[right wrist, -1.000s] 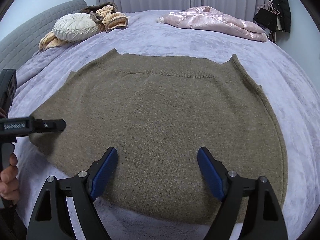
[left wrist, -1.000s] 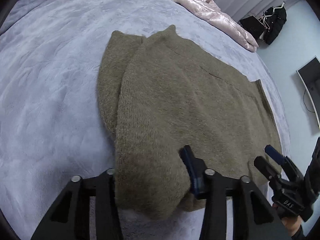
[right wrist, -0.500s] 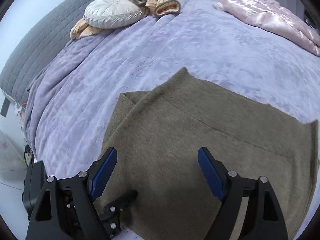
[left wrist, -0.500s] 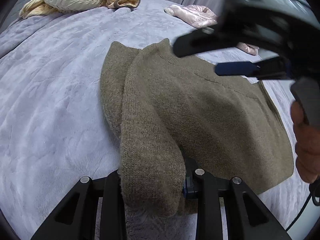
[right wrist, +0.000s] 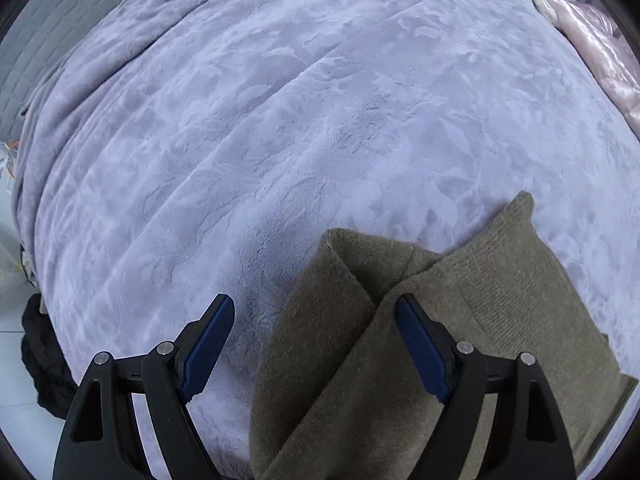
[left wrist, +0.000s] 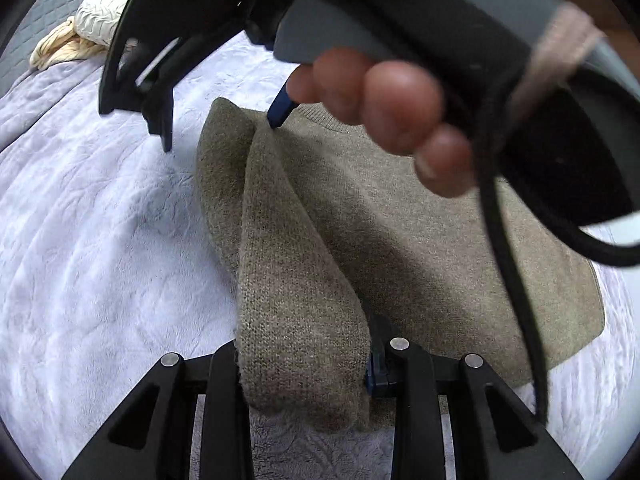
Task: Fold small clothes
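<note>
An olive knit sweater [left wrist: 400,248] lies flat on the lilac bedspread [left wrist: 100,220], its left side folded over into a raised ridge. My left gripper [left wrist: 300,360] is shut on the near end of that ridge, and the knit bunches between its pads. In the left wrist view my right gripper [left wrist: 222,128], held by a hand [left wrist: 380,104], hangs over the far end of the fold, with one blue fingertip [left wrist: 280,114] touching the knit. In the right wrist view my right gripper [right wrist: 316,340] points steeply down and stands open, straddling the sweater's [right wrist: 500,300] folded edge.
A cream round pillow [left wrist: 104,12] and a beige cloth lie by the grey headboard [left wrist: 48,4]. A pink satin garment [right wrist: 592,40] lies at the far right of the bed. Something black [right wrist: 40,360] sits beyond the bed's left edge. A black cable [left wrist: 508,260] hangs from the right gripper.
My right gripper swept from the sweater's near hem across to the far end of the folded edge, tilting downward. My left gripper closed tighter on the fold and raised it slightly.
</note>
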`<state>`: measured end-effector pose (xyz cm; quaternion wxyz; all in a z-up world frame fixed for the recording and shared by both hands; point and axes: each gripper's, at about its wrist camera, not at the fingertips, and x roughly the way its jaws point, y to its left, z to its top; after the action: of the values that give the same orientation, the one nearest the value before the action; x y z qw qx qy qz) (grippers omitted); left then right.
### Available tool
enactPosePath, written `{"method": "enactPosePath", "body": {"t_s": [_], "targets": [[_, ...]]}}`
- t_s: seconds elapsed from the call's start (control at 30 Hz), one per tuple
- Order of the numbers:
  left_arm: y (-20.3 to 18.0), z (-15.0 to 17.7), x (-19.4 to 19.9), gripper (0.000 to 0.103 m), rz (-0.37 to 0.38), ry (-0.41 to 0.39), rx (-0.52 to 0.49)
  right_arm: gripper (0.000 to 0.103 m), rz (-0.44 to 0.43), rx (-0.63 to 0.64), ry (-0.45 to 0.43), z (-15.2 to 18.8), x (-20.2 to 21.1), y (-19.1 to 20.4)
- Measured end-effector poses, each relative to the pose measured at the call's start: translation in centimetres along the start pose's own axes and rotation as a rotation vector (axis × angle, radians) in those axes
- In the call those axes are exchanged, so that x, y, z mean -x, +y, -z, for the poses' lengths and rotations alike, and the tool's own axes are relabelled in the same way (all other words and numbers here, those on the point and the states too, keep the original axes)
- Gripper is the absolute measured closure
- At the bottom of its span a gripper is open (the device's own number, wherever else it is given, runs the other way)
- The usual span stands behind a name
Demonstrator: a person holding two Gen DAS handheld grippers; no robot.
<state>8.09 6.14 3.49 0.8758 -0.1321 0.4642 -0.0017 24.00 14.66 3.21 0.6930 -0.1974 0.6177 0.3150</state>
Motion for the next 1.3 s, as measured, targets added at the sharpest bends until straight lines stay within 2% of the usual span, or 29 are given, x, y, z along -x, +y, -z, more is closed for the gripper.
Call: {"method": "enactPosePath", "body": {"t_s": [0.13,0.17,0.2,0.3,0.6,0.77,1.03,1.3], "targets": [[-0.3,-0.2,-0.2,0.072,0.012,0.007,0.014,0.019,0.206,0.057,0.062,-0.6,-1.5,0.6],[-0.3,-0.2,-0.3,0.072,0.009,0.010,0.014,0.034,0.230,0.073,0.069,-0.5,-1.9,0.7],[-0.3,-0.2,-0.4,0.072,0.004,0.013,0.014,0.061,0.240,0.082,0.077,-0.4,-2.2,0.7],[-0.6,-0.6,-0.4,0.072,-0.004,0.016,0.014,0.082,0.248,0.069,0.065,0.0,-2.0,0.4],[-1.6,-0.6,0.6,0.072,-0.032,0.010,-0.016,0.086,0.174,0.038,-0.048,1.6,1.7,-1.1],[-2.8,-0.8,1.6,0.072,-0.048,-0.008,-0.053,0.086,0.150,0.065,-0.102,2.7,3.5,-1.5],[-8.5,-1.0,2.1,0.072,-0.114,-0.016,-0.181,0.087,0.081,0.108,-0.158,3.6,6.7,-4.6],[-13.3,-1.5,2.4,0.076,-0.142,0.004,-0.267,0.088,0.075,0.115,-0.185,5.4,8.8,-8.3]]}}
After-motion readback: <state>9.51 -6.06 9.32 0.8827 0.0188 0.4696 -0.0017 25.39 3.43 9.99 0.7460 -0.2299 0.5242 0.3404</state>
